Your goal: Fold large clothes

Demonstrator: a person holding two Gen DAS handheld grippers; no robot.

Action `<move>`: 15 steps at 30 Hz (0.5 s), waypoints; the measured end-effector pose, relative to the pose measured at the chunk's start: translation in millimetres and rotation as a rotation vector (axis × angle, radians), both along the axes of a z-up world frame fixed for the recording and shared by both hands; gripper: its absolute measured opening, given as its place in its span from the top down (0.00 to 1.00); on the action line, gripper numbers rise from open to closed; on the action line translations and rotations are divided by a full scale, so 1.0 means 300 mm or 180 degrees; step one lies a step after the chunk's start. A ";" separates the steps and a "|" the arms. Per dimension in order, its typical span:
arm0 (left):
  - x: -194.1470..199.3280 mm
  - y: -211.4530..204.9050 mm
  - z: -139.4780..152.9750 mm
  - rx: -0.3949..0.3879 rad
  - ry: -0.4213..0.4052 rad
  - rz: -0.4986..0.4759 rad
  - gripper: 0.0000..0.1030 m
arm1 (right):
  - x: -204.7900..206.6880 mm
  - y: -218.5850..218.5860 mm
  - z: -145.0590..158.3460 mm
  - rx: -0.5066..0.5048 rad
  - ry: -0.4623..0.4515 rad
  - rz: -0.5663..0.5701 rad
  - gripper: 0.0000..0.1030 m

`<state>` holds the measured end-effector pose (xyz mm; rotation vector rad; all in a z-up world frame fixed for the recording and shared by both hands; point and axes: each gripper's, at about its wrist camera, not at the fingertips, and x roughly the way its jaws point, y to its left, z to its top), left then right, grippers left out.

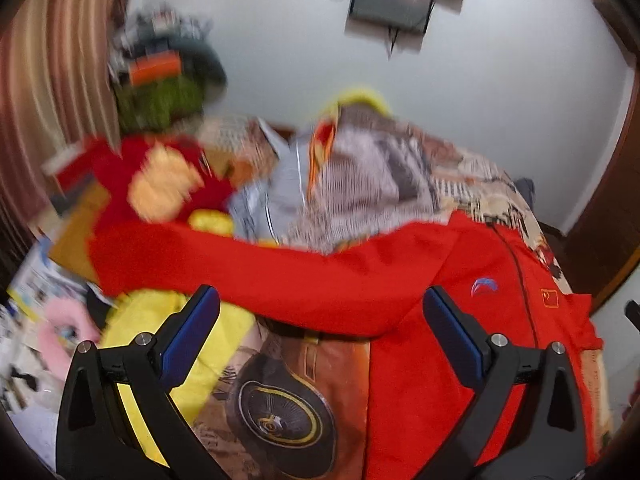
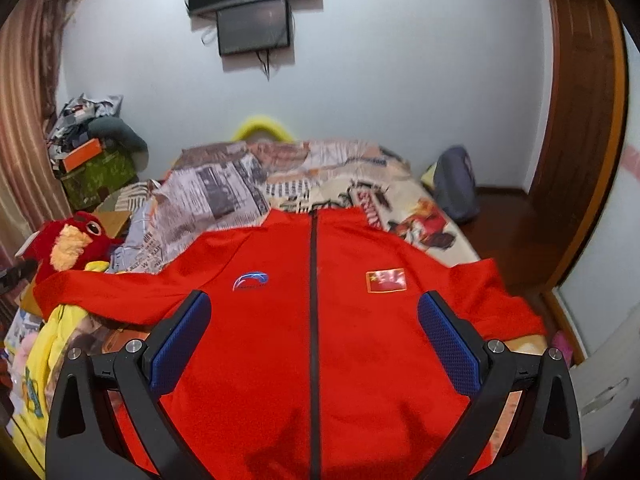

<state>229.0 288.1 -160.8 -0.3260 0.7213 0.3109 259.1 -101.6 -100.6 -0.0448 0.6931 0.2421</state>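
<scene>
The jacket (image 2: 320, 320) lies face up and spread flat on the bed (image 2: 420, 208), its black zip (image 2: 313, 280) closed and running straight down the middle, collar toward the far wall, with a logo (image 2: 250, 282) on one breast and a flag patch (image 2: 386, 281) on the other. It looks like a thin, soft sports knit: light, limp, probably a little slick, so it should slide easily over the printed bedspread and will sag and crease wherever it is not supported. One sleeve (image 1: 240, 268) stretches out sideways over the bed edge toward a yellow cloth (image 1: 192, 340) and a red plush toy (image 2: 76, 240); the other sleeve (image 2: 508, 308) drapes toward the opposite edge. The likely best holds are at a cuff or shoulder seam, where the fabric is doubled and a pinch will not slip, rather than on the flat chest panel, where the tongs could only gather a loose pucker. The left tongs (image 1: 322, 336) hang wide apart just over the outstretched sleeve, holding nothing; that view is blurred. The right tongs (image 2: 314, 344) are likewise spread wide and empty above the lower chest, straddling the zip. Clutter sits by the curtain (image 2: 24, 120), and a screen (image 2: 254, 24) hangs on the wall beyond.
</scene>
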 end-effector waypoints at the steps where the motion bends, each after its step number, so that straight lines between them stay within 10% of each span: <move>1: 0.019 0.043 -0.043 -0.0124 0.0083 0.0001 0.00 | 0.032 0.012 -0.013 -0.0019 0.0069 -0.0005 0.00; 15: 0.121 0.439 -0.443 -0.1778 0.0383 -0.0084 0.11 | 0.231 0.173 -0.242 -0.0199 0.0775 0.0237 0.02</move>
